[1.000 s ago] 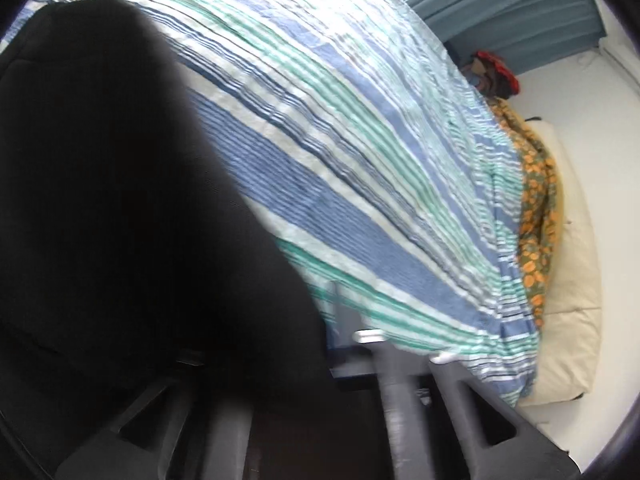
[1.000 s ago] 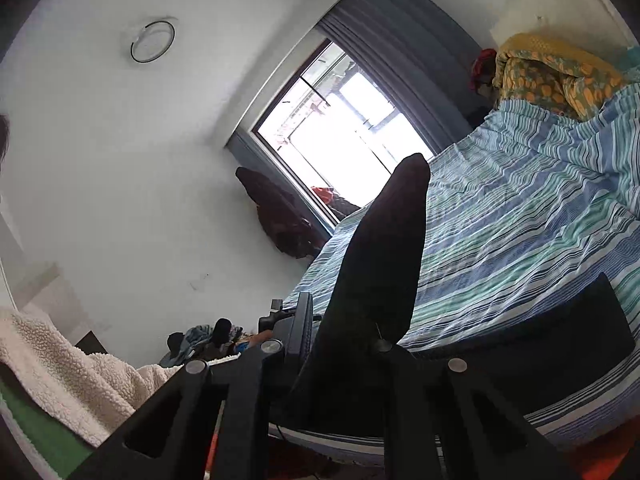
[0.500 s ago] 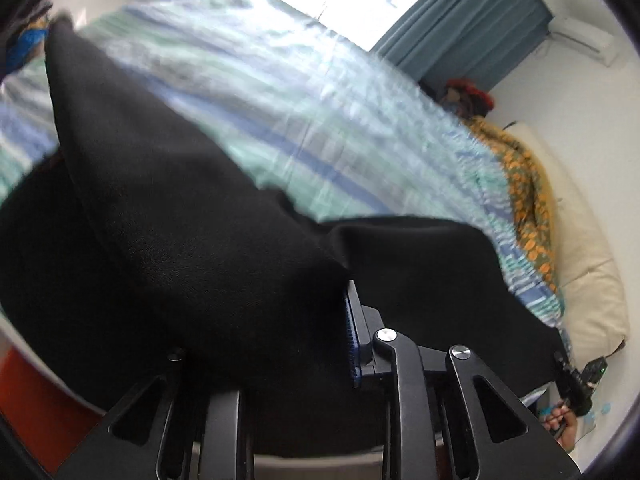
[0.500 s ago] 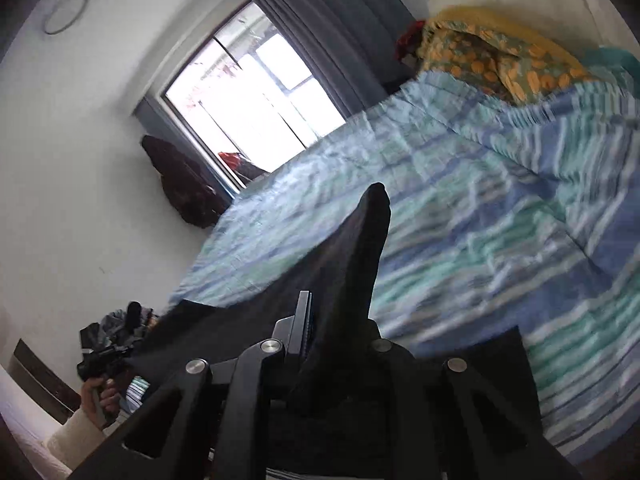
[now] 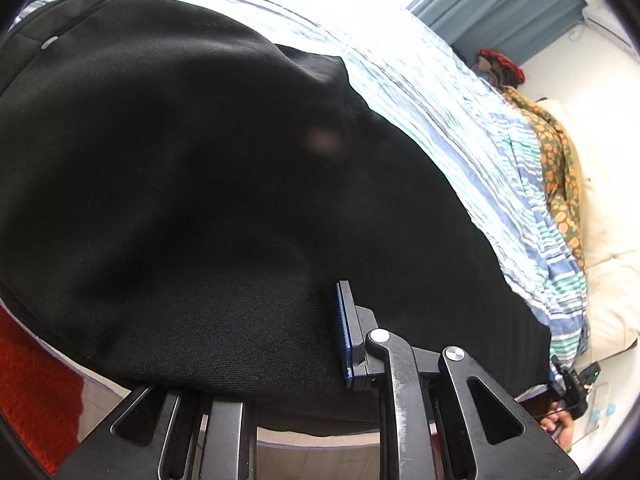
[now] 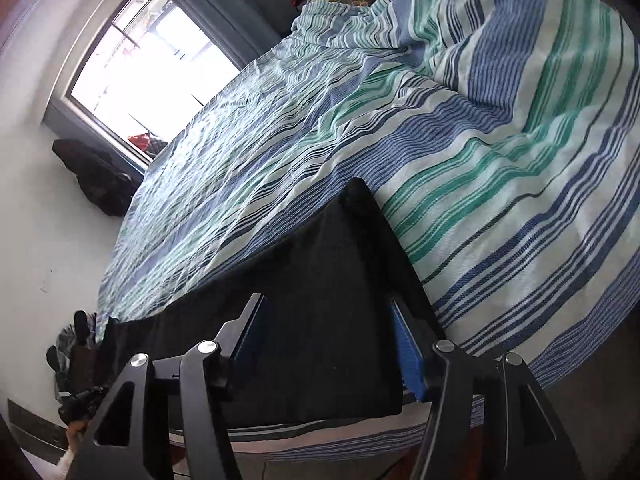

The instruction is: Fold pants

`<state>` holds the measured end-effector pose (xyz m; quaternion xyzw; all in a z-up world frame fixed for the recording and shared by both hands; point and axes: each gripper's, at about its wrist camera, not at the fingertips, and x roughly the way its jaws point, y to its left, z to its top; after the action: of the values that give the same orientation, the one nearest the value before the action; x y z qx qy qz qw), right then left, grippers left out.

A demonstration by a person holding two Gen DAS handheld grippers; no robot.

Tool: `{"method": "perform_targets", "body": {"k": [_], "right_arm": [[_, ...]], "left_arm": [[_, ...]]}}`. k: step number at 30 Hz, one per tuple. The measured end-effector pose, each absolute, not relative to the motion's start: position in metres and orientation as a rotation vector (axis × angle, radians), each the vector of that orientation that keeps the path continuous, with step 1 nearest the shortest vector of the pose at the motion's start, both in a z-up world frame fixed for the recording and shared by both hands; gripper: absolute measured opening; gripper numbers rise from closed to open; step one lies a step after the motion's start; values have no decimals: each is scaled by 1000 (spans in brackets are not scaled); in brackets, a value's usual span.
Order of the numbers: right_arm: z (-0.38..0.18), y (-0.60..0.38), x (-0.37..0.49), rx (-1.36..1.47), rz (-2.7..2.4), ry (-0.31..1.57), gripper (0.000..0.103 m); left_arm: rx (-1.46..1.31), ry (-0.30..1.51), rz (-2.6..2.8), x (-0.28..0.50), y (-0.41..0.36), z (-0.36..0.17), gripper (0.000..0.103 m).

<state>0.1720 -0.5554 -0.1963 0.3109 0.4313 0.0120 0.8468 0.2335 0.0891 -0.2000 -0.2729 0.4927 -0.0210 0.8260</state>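
Across the striped bedspread [image 5: 460, 120], black pants [image 5: 240, 200] lie spread at its near edge.
Left gripper [image 5: 280, 344]: jaws have just been closing with cloth between them. One blue pad [image 5: 345, 332] shows, the other finger is buried under fabric, so I cannot tell if it pinches. Right gripper [image 6: 328, 320]: jaws parted, the pants' corner lying flat between them, unclamped.
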Motion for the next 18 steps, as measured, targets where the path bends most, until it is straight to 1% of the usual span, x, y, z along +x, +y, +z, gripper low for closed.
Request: {"method": "perform_targets", "body": {"k": [1, 3, 5, 6, 9, 10, 14, 16, 17, 18], "right_arm": [[-199, -552, 174, 636, 33, 952, 4], [-200, -541, 183, 557, 39, 1006, 5], [-191, -528, 195, 424, 4, 1017, 5], [-182, -527, 196, 366, -20, 989, 5], [-152, -533, 193, 314, -34, 864, 4], [-151, -534, 194, 291, -51, 858, 4], [-191, -535, 209, 235, -88, 1009, 5], [-196, -537, 210, 256, -106, 1004, 5], [-194, -539, 208, 261, -123, 993, 11], [-193, -540, 206, 261, -143, 988, 25]], "left_arm": [[-570, 1046, -43, 235, 85, -201, 16], [-556, 1044, -42, 238, 81, -201, 16], [-552, 1042, -39, 233, 85, -196, 16], [-552, 1031, -35, 234, 82, -194, 16], [-516, 1020, -60, 235, 63, -194, 16], [-496, 1031, -61, 235, 59, -197, 16], [-481, 1039, -45, 238, 52, -202, 19], [-483, 1043, -49, 238, 54, -201, 18], [-480, 1044, -49, 232, 57, -201, 16], [-478, 1047, -48, 232, 57, -201, 15]]}}
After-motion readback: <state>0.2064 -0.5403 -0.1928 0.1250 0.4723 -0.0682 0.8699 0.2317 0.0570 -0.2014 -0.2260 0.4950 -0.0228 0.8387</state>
